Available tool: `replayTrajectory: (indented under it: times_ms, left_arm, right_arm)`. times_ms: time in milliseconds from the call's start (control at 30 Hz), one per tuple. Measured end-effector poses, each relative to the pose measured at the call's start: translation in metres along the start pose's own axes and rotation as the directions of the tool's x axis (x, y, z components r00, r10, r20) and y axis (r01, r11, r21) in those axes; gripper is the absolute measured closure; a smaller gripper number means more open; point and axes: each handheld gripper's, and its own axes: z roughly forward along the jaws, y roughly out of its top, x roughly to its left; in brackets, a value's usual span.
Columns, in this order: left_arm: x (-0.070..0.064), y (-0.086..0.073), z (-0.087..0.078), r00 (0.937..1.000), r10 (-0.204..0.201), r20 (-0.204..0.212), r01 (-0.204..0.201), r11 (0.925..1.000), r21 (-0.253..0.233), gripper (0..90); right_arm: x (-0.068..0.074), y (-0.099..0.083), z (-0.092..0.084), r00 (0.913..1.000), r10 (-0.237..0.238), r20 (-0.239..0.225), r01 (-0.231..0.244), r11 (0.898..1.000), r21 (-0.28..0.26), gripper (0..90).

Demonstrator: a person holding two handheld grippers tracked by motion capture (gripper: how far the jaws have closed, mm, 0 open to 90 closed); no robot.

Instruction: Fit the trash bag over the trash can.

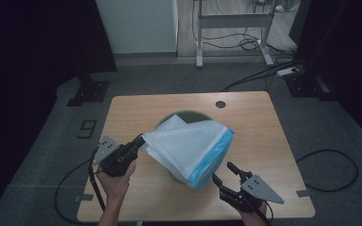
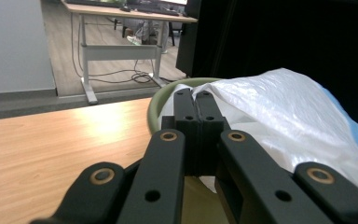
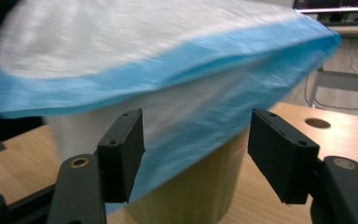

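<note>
From above, a white bag (image 1: 184, 143) with a blue edge lay draped over a green bin (image 1: 185, 116) in the middle of the wooden surface (image 1: 254, 122). The left tongs (image 1: 139, 140) were clamped on the bag's near left corner, the person's hand (image 1: 115, 181) wrapped round the grip. The right tongs (image 1: 222, 173) sat just beside the bag's blue corner, jaws spread and holding nothing.

Along the left tongs (image 2: 195, 100), the two jaws stood pressed together with the bag (image 2: 284, 112) pinched at their tips, its crinkled white film running off to the right. The bin's green rim (image 2: 154, 109) curved just behind them, with the surface (image 2: 51, 144) stretching away to the left.

Along the right tongs (image 3: 196, 140), the jaws stood wide apart. The bag (image 3: 168, 74) hung blurred above and between them, untouched by either pad, with the bin (image 3: 191, 196) standing just beyond.
</note>
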Motion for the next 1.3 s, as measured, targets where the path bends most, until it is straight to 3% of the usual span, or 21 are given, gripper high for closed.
replayTrajectory:
  times_ms: [233, 533, 667, 800, 933, 1133, 1300]
  left_arm:
    - [0.008, -0.006, -0.004, 0.9995, -0.03, 0.001, 0.03, 0.9995, 0.004, 89.4]
    - [0.015, -0.013, -0.005, 0.9982, -0.061, 0.0, 0.061, 0.9981, 0.01, 89.0]
    - [0.017, -0.016, -0.006, 0.9978, -0.065, 0.006, 0.065, 0.9978, 0.01, 88.7]
    - [0.018, -0.018, -0.007, 0.9975, -0.07, 0.012, 0.07, 0.9975, 0.008, 88.5]
    - [0.018, -0.02, -0.009, 0.9974, -0.069, 0.021, 0.069, 0.9976, 0.004, 88.3]
    - [0.018, -0.02, -0.014, 0.9975, -0.065, 0.028, 0.065, 0.9979, 0.0, 87.9]
    - [0.018, -0.022, -0.016, 0.9972, -0.069, 0.028, 0.069, 0.9976, -0.007, 87.6]
  right_arm:
    - [-0.01, -0.007, 0.014, 0.9983, 0.052, 0.028, -0.053, 0.998, 0.034, 33.1]
    - [-0.017, -0.002, 0.028, 0.9957, 0.089, -0.027, -0.089, 0.996, 0.022, 35.0]
    - [-0.018, 0.004, 0.03, 0.9943, 0.085, -0.063, -0.085, 0.996, 0.003, 45.2]
    - [-0.019, 0.008, 0.029, 0.9944, 0.074, -0.075, -0.075, 0.997, -0.009, 70.5]
    - [-0.021, 0.013, 0.027, 0.9967, 0.065, -0.048, -0.066, 0.998, -0.007, 88.5]
    - [-0.035, 0.031, 0.025, 0.9978, 0.062, 0.023, -0.062, 0.998, -0.005, 88.9]
    - [-0.047, 0.053, 0.025, 0.9955, -0.001, 0.095, 0.002, 1.0, -0.012, 88.9]
